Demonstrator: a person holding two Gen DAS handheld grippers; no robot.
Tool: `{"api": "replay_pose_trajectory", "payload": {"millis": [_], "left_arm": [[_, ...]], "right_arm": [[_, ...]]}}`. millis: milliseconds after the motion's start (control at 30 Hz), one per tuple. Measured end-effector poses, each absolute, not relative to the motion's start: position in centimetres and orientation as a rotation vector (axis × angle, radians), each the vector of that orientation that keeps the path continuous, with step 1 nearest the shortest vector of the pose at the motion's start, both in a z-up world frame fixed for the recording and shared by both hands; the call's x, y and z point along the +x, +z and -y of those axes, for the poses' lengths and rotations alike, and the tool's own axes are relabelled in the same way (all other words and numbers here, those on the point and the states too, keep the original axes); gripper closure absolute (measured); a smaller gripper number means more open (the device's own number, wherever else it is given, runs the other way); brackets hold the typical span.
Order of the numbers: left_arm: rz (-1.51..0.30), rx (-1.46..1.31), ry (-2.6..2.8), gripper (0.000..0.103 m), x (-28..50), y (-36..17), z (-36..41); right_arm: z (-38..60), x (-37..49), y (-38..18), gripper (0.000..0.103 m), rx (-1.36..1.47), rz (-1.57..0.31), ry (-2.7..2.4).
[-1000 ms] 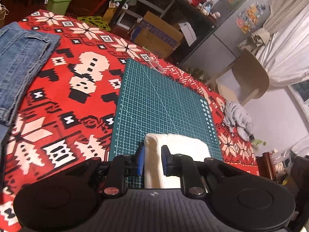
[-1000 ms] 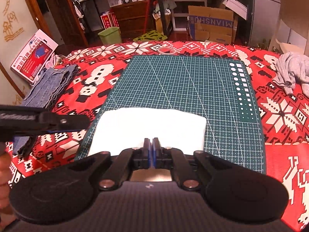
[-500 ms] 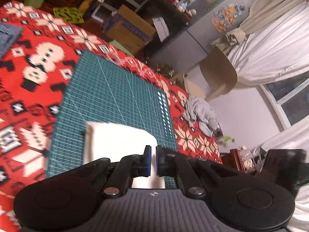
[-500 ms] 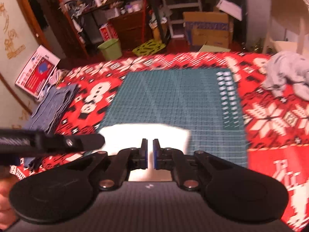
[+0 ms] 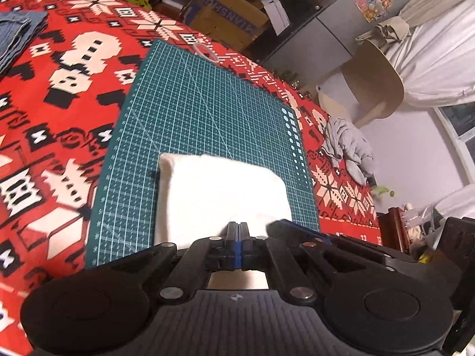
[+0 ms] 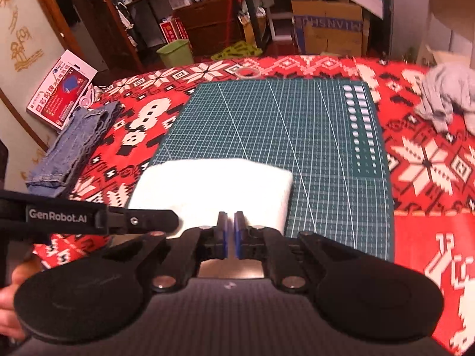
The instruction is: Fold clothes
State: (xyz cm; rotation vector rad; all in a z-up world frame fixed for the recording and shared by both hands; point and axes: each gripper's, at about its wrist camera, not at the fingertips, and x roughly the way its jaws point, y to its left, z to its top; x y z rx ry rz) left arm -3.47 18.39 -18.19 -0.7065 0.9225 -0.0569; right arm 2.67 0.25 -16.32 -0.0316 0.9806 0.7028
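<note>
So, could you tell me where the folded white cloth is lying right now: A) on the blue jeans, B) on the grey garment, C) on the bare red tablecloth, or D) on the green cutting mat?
D: the folded white cloth lies flat on the near part of the green cutting mat, apart from the blue jeans on the left and the crumpled grey garment on the right.
</note>
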Motion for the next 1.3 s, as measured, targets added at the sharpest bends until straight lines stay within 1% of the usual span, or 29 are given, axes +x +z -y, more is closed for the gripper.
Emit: {"api": "replay_pose_trajectory", "payload": {"millis": [100,167,267,367,433,467,667,800,867,967,1000,1067,1100,1133,1167,1200,1233,1267,1300], "left_arm": [[-0.958,-0.709,-0.056,0.101,-3.9,-18.0,-18.3],[-0.976,-0.669,-0.046,0.101,-4.1,-17.7,-17.9],[-1.003,-0.581,-0.018,0.1,-4.2,-17.7,-16.9],[-1.002,-0.508,-0.02,0.1,-4.3,-17.6,-16.2],[-1.003,-0.48,-0.016,0.1,-4.4,-17.3,-16.1],[-1.003,-0.474,-0.013,0.1,-4.6,-17.1,-16.0],[-1.009,-0.477,-0.09,0.1,-6.7,-16.3,-14.7],[-1.032,-0.372,-0.055,0.1,-8.2,-16.8,-12.9],[-1.037,-0.379,-0.037,0.1,-8.9,-16.8,-13.1],[-1.037,-0.398,-0.025,0.1,-9.8,-16.3,-13.6],[-1.041,-0.408,-0.024,0.097,-10.0,-16.2,-13.8],[-1.05,-0.428,-0.023,0.097,-10.4,-15.9,-14.2],[-1.054,-0.438,-0.022,0.095,-10.5,-15.8,-14.4],[-1.061,-0.449,-0.023,0.087,-10.6,-15.7,-14.6],[-1.075,-0.459,-0.027,0.081,-10.4,-15.7,-14.6],[-1.084,-0.46,-0.032,0.069,-10.1,-15.6,-14.6],[-1.092,-0.456,-0.035,0.062,-9.8,-15.5,-14.4],[-1.097,-0.435,-0.037,0.059,-9.4,-15.4,-14.2],[-1.103,-0.415,-0.035,0.053,-8.8,-15.3,-14.1]], "right_arm": [[-0.6,1.3,-16.6,0.098,-0.052,-1.007,0.721],[-0.9,0.3,-16.8,0.098,-0.065,-1.025,0.733],[-1.1,-0.6,-17.3,0.101,-0.077,-1.032,0.742],[-0.7,-0.7,-17.1,0.101,-0.059,-1.054,0.741],[0.0,-1.0,-16.6,0.1,-0.032,-1.082,0.745],[0.4,-1.5,-16.2,0.097,-0.027,-1.085,0.754],[2.7,-5.0,-16.0,0.097,-0.032,-1.102,0.762],[3.5,-6.5,-16.2,0.097,-0.032,-1.098,0.744],[3.9,-7.0,-16.2,0.097,-0.026,-1.095,0.737],[4.0,-6.3,-16.1,0.095,-0.029,-1.124,0.735],[3.9,-5.9,-16.1,0.094,-0.031,-1.138,0.735],[3.8,-5.1,-16.0,0.092,-0.036,-1.164,0.734],[3.8,-4.7,-16.0,0.091,-0.038,-1.177,0.734],[3.8,-4.3,-16.0,0.091,-0.04,-1.19,0.734],[3.7,-3.9,-15.9,0.089,-0.042,-1.204,0.734],[3.7,-3.5,-15.9,0.086,-0.044,-1.217,0.734],[3.6,-3.1,-15.9,0.082,-0.046,-1.23,0.733],[3.6,-2.7,-15.9,0.079,-0.049,-1.243,0.733],[3.5,-2.3,-15.8,0.076,-0.051,-1.257,0.733]]}}
